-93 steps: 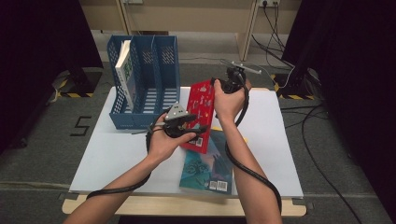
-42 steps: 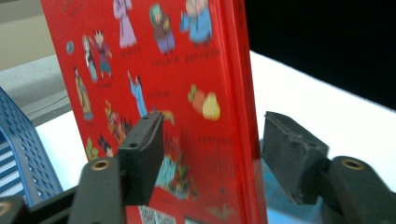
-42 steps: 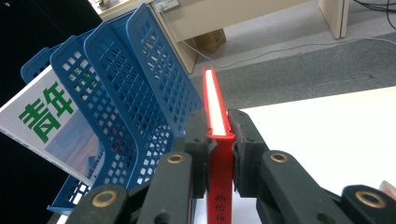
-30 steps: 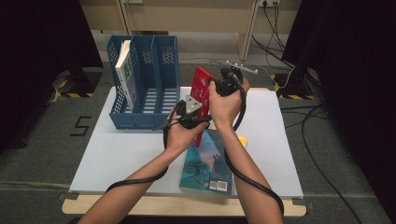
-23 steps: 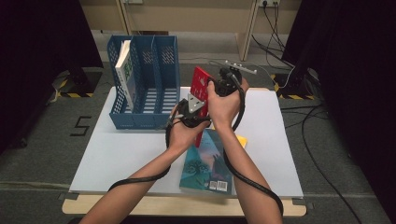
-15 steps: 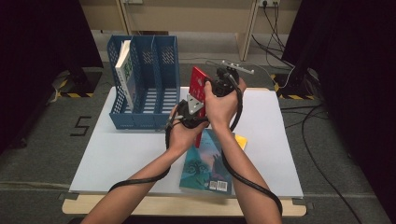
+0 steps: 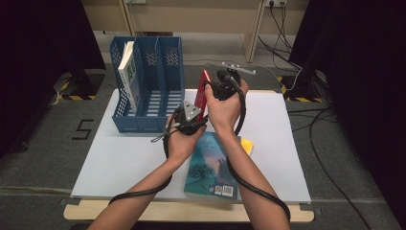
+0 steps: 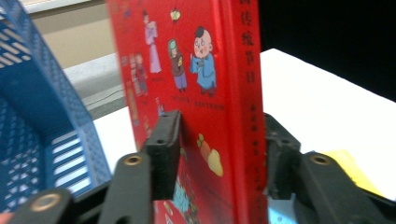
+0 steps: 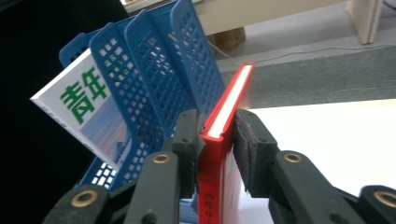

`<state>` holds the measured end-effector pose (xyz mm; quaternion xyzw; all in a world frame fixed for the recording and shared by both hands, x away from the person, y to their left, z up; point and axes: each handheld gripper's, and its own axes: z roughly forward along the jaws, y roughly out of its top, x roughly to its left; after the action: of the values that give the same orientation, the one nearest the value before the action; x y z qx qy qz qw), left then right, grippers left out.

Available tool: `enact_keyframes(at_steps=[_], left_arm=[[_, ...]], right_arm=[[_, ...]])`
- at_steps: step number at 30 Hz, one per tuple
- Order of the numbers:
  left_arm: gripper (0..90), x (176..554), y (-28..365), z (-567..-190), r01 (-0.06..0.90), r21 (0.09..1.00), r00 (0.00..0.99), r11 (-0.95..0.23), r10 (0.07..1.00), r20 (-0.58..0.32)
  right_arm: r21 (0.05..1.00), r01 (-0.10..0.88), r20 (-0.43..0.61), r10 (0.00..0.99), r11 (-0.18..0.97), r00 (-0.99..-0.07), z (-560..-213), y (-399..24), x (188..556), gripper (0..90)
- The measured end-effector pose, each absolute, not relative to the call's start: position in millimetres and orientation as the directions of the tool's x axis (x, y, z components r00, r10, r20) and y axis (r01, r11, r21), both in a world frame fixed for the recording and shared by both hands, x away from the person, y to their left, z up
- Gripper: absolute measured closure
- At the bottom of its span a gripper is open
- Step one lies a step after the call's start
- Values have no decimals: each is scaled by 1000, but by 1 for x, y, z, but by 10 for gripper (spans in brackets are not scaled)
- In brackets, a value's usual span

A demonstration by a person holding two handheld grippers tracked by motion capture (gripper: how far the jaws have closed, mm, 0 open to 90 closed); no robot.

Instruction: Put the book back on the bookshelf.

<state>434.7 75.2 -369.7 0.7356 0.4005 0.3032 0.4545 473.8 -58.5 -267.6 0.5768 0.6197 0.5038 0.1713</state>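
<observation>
floor point(image 7: 52, 143): grey carpet | curtains point(image 7: 38, 38): black, both sides | wall point(image 7: 191, 14): beige | light: even

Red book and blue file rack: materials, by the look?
Red book: likely a hardcover, glossy printed boards; stiff squared spine, sheen on the cover. Blue file rack: looks like moulded plastic, fairly matte; uniform colour, perforated grid walls with rounded tops.

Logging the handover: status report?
Left tongs just closing onto upright red book. Right tongs just opening, book between them. Blue file rack beside it, apart.
</observation>
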Motion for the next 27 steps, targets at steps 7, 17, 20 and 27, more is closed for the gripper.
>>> enact_keyframes(at_steps=[7, 17, 20, 27], left_arm=[[717, 429, 93, -366, 325, 906, 462, -272, 881, 99], [786, 430, 112, -366, 319, 906, 426, -277, 896, 124], [786, 431, 118, -366, 329, 908, 428, -258, 898, 100], [786, 428, 129, -369, 330, 912, 437, -245, 896, 83]], right_arm=[[830, 536, 375, 863, -151, -338, -269, -49, 473, 589], [832, 534, 391, 840, -149, -375, -264, -40, 463, 562], [838, 525, 396, 829, -151, -395, -258, -42, 458, 563], [829, 533, 406, 838, -170, -365, -265, -63, 456, 564]])
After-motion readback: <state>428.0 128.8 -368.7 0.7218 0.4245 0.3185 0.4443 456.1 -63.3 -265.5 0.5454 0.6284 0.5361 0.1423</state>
